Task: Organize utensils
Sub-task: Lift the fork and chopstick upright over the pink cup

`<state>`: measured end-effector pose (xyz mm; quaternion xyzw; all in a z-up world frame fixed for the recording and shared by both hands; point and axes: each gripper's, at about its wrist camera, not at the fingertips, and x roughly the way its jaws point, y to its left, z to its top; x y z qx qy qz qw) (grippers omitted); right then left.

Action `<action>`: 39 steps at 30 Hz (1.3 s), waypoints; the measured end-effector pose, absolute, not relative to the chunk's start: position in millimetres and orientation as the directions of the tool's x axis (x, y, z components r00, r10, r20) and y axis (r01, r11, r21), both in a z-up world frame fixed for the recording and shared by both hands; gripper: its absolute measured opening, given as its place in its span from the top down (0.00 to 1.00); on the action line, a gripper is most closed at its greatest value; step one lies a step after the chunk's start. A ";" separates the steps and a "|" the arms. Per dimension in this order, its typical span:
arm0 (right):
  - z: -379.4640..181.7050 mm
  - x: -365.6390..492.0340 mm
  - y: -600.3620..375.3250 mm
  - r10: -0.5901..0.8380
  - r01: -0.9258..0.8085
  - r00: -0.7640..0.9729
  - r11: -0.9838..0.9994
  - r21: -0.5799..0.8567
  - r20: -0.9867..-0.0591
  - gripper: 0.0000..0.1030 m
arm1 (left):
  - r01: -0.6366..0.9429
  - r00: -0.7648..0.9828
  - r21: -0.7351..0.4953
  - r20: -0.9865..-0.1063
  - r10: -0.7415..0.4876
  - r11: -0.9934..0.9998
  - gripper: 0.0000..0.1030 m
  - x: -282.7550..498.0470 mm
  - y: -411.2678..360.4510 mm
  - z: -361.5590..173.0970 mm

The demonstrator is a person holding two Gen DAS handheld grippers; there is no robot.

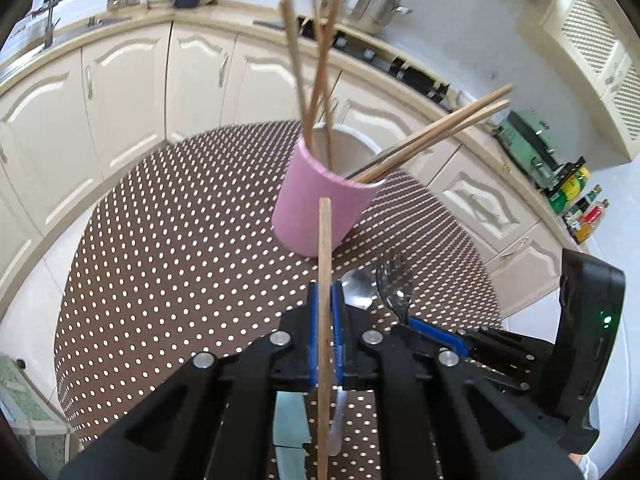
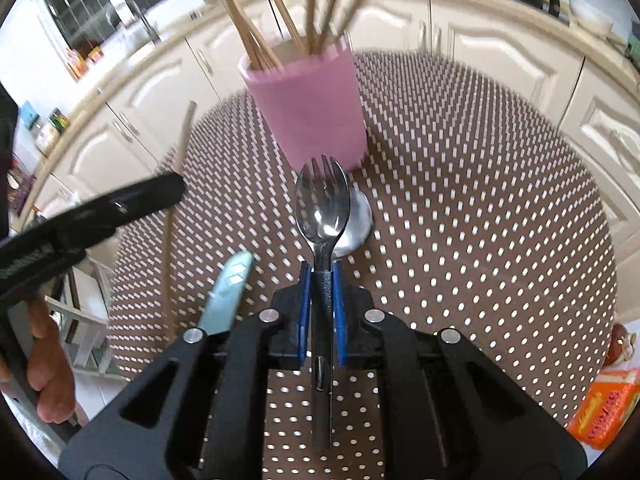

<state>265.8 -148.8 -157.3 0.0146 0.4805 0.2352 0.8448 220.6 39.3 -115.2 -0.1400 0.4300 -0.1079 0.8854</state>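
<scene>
Grippers grip: left gripper [image 1: 325, 312] a chopstick [image 1: 324, 280], right gripper [image 2: 320, 292] a spork [image 2: 322, 208] (near pink cup [image 2: 308, 108]).

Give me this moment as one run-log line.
left gripper: shut on wooden chopstick | right gripper: shut on metal spork | pink cup: upright, holds chopsticks | spoon: on table

A cup [image 1: 316, 208] is set on the table [image 1: 180, 248] ahead of both jaws, sticks [image 1: 316, 80] standing in it. A spoon [image 2: 356, 220] is laid between cup and right jaws.
</scene>
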 end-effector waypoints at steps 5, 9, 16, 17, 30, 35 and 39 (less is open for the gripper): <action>-126.5 248.7 -162.5 0.480 -0.409 0.539 0.867 0.283 -0.692 0.90 | 0.130 0.672 -0.332 -0.663 -0.329 0.934 0.94 202.9 36.3 -87.9; -104.8 234.4 -172.7 0.523 -0.441 0.619 0.849 0.293 -0.586 0.89 | 0.168 0.701 -0.337 -0.620 -0.353 0.926 0.94 193.5 35.2 -68.4; -79.3 233.3 -169.8 0.580 -0.486 0.697 0.814 0.318 -0.421 0.89 | 0.197 0.752 -0.346 -0.548 -0.368 0.917 0.94 185.2 43.6 -37.2; -82.6 235.5 -171.0 0.585 -0.490 0.702 0.811 0.321 -0.407 0.89 | 0.197 0.757 -0.345 -0.541 -0.366 0.918 0.94 186.1 44.4 -33.8; -60.7 263.3 -153.0 0.598 -0.518 0.778 0.783 0.344 -0.192 0.89 | 0.193 0.870 -0.278 -0.394 -0.295 0.941 0.94 197.5 52.3 29.4; -58.5 277.4 -150.0 0.588 -0.510 0.791 0.785 0.351 -0.167 0.89 | 0.179 0.904 -0.243 -0.341 -0.257 0.953 0.94 201.4 52.3 43.7; -56.9 284.1 -150.9 0.557 -0.491 0.822 0.799 0.347 -0.121 0.89 | 0.173 0.931 -0.217 -0.283 -0.231 0.961 0.94 202.3 49.0 52.2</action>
